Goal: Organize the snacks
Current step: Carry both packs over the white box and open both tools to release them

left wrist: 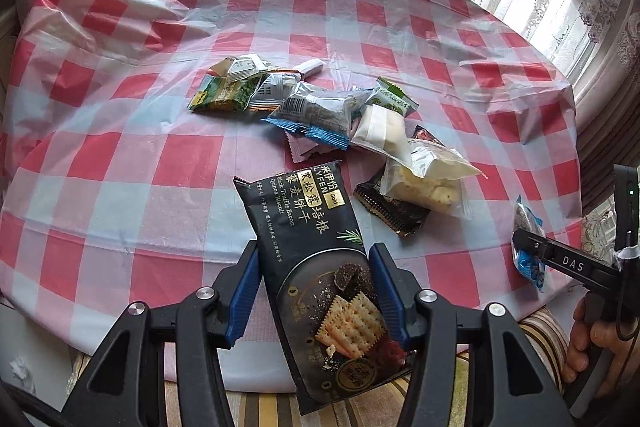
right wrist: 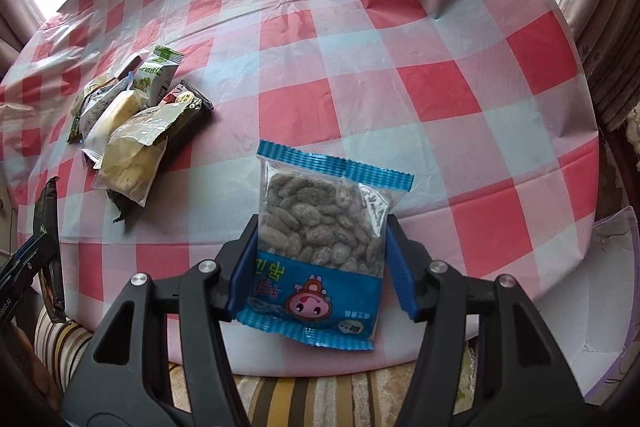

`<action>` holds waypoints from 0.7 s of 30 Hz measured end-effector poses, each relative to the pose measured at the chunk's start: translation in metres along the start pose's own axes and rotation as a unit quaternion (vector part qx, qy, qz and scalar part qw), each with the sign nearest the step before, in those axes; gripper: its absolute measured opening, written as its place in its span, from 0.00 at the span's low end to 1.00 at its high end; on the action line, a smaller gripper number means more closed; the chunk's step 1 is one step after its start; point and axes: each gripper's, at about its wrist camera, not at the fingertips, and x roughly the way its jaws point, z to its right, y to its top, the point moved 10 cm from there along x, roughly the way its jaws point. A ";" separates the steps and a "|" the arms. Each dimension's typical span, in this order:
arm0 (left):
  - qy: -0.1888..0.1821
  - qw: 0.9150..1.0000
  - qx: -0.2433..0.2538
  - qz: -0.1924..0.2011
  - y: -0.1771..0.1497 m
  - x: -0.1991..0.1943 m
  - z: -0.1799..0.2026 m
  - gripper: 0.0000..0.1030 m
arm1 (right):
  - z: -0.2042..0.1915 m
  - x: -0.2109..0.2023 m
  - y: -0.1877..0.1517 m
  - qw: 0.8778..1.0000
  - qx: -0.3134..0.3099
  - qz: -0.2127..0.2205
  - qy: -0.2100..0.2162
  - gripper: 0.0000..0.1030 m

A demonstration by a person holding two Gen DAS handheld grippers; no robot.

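Observation:
My left gripper point(left wrist: 314, 255) is shut on a black truffle-bacon biscuit pack point(left wrist: 308, 227), held above the near edge of the checked table point(left wrist: 120, 147). My right gripper point(right wrist: 321, 227) is shut on a clear and blue packet of grey seeds point(right wrist: 320, 211), also over the near edge. A pile of several small snack packets point(left wrist: 320, 107) lies in the middle of the table, left of the right gripper point(right wrist: 132, 131). In the left wrist view the right gripper point(left wrist: 520, 243) shows at the right with its blue packet point(left wrist: 530, 267).
A red, white and blue plastic cloth point(right wrist: 400, 67) covers the round table, wrinkled at the back. A white box with a purple rim point(right wrist: 600, 307) stands low at the right. A striped cushion point(right wrist: 320, 395) lies below the table edge. A hand point(left wrist: 588, 339) grips the right handle.

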 end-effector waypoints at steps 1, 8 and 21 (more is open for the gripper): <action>-0.003 1.000 0.003 0.000 -0.001 -0.001 0.003 0.53 | 0.002 -0.004 -0.002 1.000 0.001 0.002 0.003 0.60; -0.025 0.999 0.044 -0.003 -0.004 -0.007 0.050 0.53 | 0.026 -0.029 -0.017 1.000 0.020 0.015 0.016 0.60; -0.098 0.983 0.152 -0.019 -0.026 -0.014 0.188 0.53 | 0.110 -0.065 -0.049 0.997 0.067 0.035 -0.005 0.60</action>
